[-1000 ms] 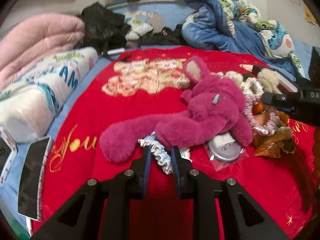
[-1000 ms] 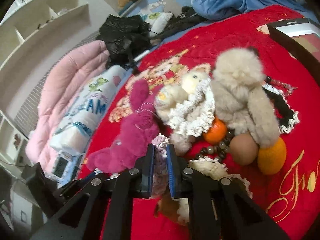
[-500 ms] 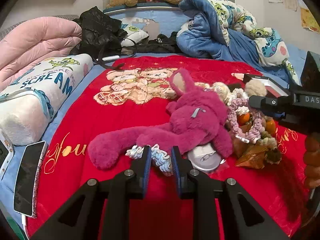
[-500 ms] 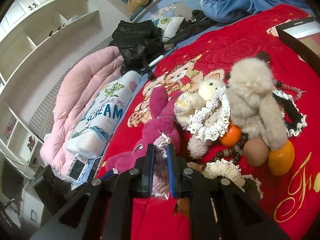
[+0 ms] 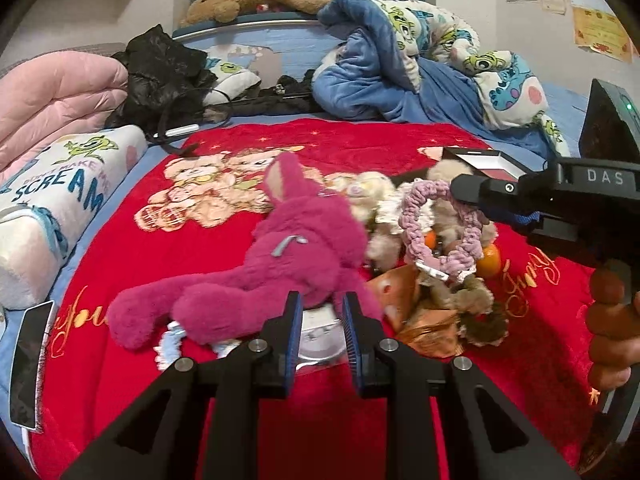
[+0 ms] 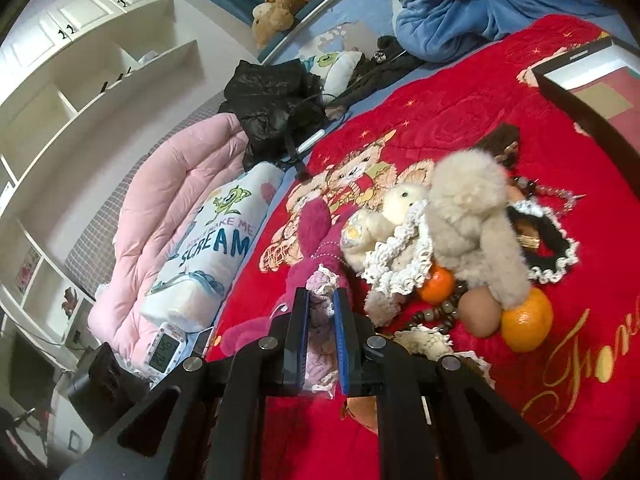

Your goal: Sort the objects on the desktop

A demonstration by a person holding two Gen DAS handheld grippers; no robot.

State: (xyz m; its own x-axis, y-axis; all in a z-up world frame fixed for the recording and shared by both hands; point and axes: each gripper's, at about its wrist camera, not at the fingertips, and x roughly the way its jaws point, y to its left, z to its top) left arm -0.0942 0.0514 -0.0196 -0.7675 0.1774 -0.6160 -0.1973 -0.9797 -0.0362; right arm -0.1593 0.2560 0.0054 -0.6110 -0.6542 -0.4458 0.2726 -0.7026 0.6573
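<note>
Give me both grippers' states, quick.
Left gripper: slightly open, nothing gripped.
Right gripper: shut on the pink crocheted scrunchie.

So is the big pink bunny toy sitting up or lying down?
Lying down. The pink bunny sprawls flat on the red blanket, legs stretched along it, head toward the pile of toys.

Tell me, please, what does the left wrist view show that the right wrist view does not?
Left wrist only: a hand gripping a handle, and certificates on the wall.
Right wrist only: white shelves, an egg and a digital clock.
Both: the magenta plush, the red blanket, an orange, and the pink scrunchie clamped in the right tongs.
</note>
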